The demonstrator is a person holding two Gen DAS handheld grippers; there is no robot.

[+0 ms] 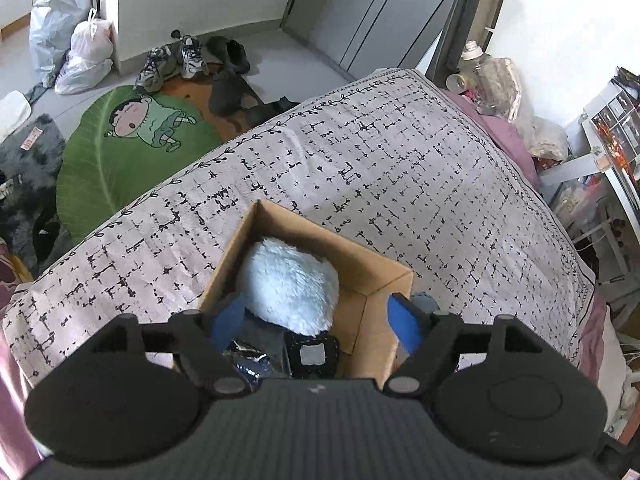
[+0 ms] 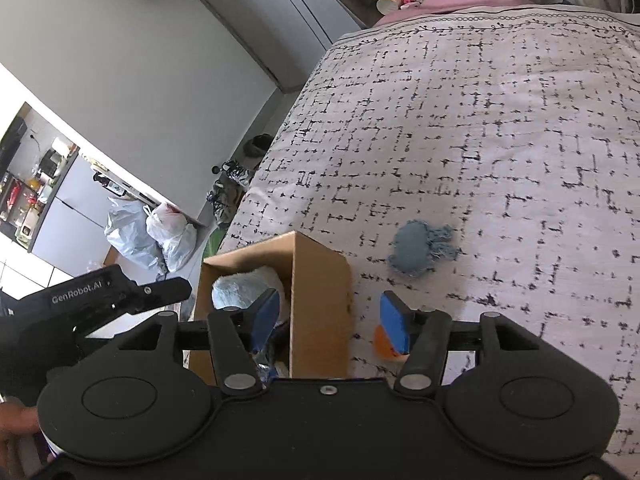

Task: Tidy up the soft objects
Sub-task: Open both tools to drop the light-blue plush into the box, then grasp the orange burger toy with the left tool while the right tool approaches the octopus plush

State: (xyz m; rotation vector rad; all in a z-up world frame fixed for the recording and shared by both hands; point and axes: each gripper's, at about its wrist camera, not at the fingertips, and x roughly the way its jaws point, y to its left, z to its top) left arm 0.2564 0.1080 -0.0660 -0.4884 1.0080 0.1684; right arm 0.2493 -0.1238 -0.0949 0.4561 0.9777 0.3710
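Note:
An open cardboard box (image 1: 362, 258) (image 2: 320, 280) stands on the patterned bed cover (image 1: 380, 160) (image 2: 480, 140). A fluffy pale blue soft toy (image 1: 290, 284) (image 2: 236, 284) lies inside it, on dark items. My left gripper (image 1: 316, 320) is open above the box, its blue pads either side of the toy, one outside the box wall. My right gripper (image 2: 330, 320) is open and straddles the box's right wall. A small blue plush (image 2: 420, 250) lies on the bed right of the box. An orange object (image 2: 384, 344) peeks out by my right pad.
Left of the bed on the floor are a green leaf rug (image 1: 132, 152), shoes (image 1: 172, 62), and plastic bags (image 1: 72, 48) (image 2: 152, 232). A cluttered nightstand (image 1: 488, 80) and a shelf (image 1: 612, 136) stand to the right. My left gripper's body (image 2: 100, 296) shows in the right wrist view.

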